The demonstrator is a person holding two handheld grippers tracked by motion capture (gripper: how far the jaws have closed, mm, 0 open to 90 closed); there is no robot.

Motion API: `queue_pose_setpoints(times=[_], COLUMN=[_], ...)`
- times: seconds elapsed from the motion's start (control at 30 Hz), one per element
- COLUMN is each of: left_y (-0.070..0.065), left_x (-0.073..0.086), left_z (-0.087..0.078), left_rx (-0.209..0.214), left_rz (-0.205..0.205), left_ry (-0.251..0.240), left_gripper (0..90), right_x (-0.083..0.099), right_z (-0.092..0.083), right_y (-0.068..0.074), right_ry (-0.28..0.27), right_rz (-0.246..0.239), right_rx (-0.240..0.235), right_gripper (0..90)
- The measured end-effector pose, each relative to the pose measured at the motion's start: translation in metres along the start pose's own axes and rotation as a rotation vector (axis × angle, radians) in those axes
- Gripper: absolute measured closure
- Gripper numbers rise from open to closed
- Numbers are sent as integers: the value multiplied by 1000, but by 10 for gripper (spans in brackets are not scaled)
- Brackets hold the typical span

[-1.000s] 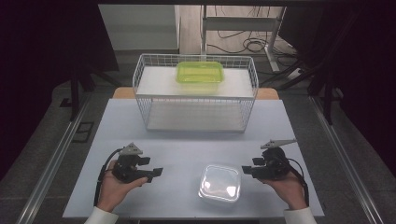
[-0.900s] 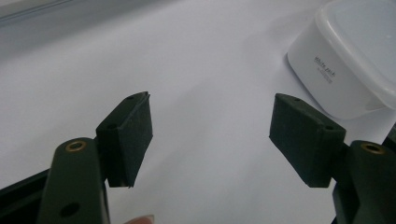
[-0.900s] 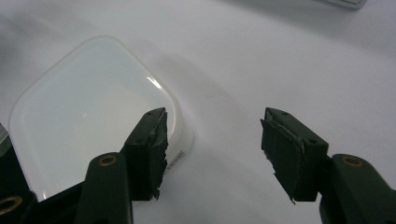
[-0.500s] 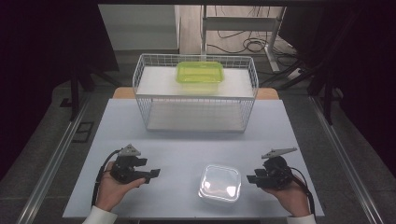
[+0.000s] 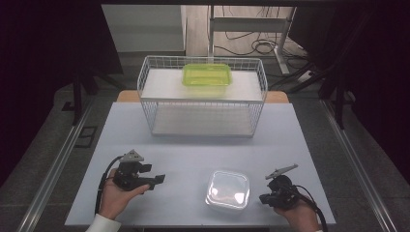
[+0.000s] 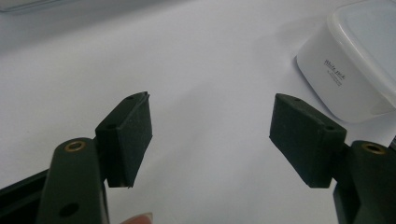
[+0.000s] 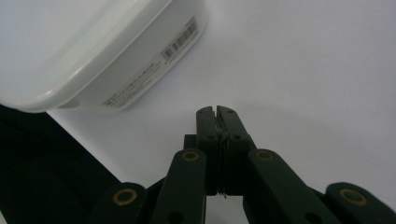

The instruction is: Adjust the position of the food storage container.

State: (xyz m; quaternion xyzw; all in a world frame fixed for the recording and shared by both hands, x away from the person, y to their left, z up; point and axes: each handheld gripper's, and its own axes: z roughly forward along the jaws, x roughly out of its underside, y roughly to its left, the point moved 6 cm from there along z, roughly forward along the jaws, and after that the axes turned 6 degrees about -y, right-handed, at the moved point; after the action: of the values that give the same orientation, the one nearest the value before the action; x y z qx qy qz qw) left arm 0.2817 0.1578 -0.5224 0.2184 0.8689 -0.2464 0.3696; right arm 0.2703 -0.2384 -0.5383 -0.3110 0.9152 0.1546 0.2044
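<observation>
A white lidded food box (image 5: 228,189) lies near the front of the pale table (image 5: 193,150), between my two grippers. My left gripper (image 5: 157,180) rests to the left of it, open, with bare table between its pads (image 6: 133,126); the box (image 6: 355,70) shows at the upper right of the left gripper view. My right gripper (image 5: 263,197) sits low just right of the box. Its jaws have just been closing and now meet with nothing between them (image 7: 216,111). The box (image 7: 93,46) lies ahead and to the left in the right gripper view.
A white wire basket (image 5: 202,96) stands at the back of the table with a green lidded container (image 5: 207,75) on its upper shelf. The table's front edge runs close beside the right gripper, dark floor beyond it. Metal rails flank the table.
The right hand has sunk and drawn back toward the table's front edge, and its jaws have gone from wide apart to closed. The left hand and the box have not moved.
</observation>
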Motion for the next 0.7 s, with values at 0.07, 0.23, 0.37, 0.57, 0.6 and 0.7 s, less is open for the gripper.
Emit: queue_pose_setpoints(times=[0.07,0.23,0.37,0.57,0.6,0.7], left_y=[0,-1,0,1,1,1], left_x=[1,1,1,2,2,2], left_z=[1,2,2,2,2,2], left_rx=[3,8,7,8,8,5], left_rz=[-3,-3,-2,-6,-7,-5], left_ry=[3,3,6,5,4,4], left_gripper=[292,292,292,292,292,293], right_x=[0,-1,-2,-2,-3,-6], right_z=[1,4,7,12,12,12], right_y=[2,5,7,11,12,17], right_ry=[6,15,22,35,35,32], right_rz=[-9,-13,-24,-27,-32,-35], right_rx=[-2,-4,-8,-20,-20,-27], right_gripper=[887,889,889,890,890,890])
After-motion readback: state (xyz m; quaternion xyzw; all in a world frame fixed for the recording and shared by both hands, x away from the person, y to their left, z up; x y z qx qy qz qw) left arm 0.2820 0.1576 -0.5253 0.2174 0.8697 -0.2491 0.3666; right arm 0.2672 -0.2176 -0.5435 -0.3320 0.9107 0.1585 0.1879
